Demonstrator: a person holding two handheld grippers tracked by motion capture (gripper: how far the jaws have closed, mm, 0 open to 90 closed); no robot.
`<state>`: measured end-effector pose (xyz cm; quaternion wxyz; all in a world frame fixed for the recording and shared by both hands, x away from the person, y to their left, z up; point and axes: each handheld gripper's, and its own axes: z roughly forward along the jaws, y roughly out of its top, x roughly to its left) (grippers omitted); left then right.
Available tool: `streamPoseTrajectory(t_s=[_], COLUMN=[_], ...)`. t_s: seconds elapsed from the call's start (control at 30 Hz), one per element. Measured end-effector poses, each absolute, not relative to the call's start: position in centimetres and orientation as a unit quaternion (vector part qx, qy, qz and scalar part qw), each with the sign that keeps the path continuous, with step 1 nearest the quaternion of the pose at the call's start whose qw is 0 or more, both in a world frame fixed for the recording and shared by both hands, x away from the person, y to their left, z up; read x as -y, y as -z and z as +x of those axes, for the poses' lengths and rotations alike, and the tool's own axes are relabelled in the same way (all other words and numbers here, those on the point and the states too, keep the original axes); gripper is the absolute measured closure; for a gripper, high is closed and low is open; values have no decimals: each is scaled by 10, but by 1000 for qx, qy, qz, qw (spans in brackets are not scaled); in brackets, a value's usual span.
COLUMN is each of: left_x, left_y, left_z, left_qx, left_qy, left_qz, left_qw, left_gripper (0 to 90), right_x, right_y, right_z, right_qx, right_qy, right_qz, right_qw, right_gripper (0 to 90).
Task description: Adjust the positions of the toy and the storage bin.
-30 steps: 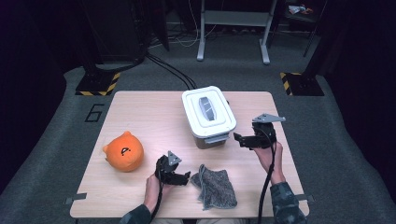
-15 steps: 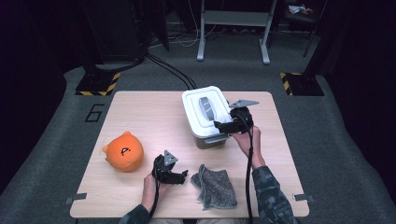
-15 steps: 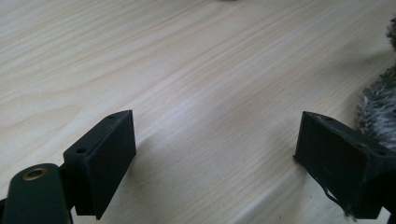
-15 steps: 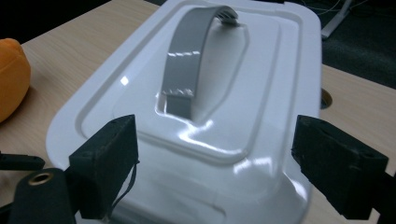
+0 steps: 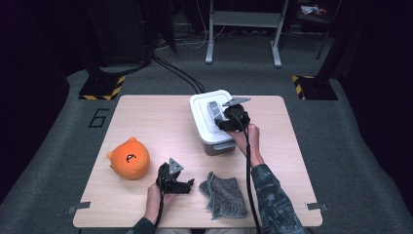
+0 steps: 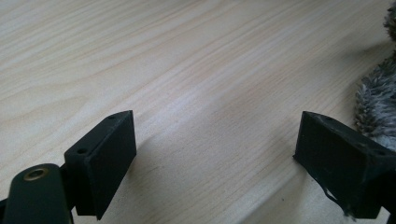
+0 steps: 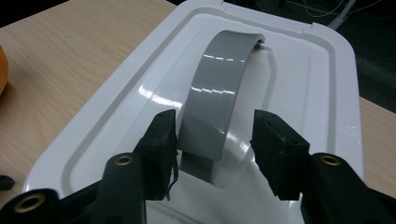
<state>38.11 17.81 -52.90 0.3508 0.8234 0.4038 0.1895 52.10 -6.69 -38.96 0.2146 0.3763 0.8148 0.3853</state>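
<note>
Right gripper at the box handle, jaws closing around it.
The grey handle (image 7: 212, 100) sits on the white lidded box (image 5: 202, 119) at the table's far middle; right gripper (image 7: 212, 140) has moved over from the box's right side, jaws just narrowing astride it, right pad not yet touching. Left gripper (image 5: 187, 184) unmoved, wide, empty beside grey cloth (image 5: 225, 194).

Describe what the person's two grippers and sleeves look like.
Both grippers, the left gripper and the right gripper, are black, with two blocky black jaws, brass-coloured rivets at the jaw hinges and a grey three-cornered plate on top. A black cable trails from each toward the person. The right sleeve is dark camouflage.
</note>
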Motion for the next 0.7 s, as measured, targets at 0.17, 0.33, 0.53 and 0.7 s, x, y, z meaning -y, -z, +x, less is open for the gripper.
streamPoseTrajectory(t_s=[0.17, 0.33, 0.53, 0.7], left_x=[-178, -178, -178, -178], left_y=[529, 529, 529, 529], left_z=[381, 381, 381, 381], left_qx=[-404, -404, -405, -404], left_qy=[-190, -194, -193, -193], left_qz=[823, 822, 822, 822], left_qw=[351, 350, 351, 351], left_gripper=[120, 120, 121, 121], right_x=[56, 59, 67, 74], right_y=[392, 393, 392, 391], right_z=[522, 524, 524, 524], right_qx=[-824, -818, -824, -826], right_qy=[-363, -374, -370, -375], right_qz=[375, 379, 372, 372], right_qw=[223, 216, 214, 199], right_gripper=[618, 632, 643, 651])
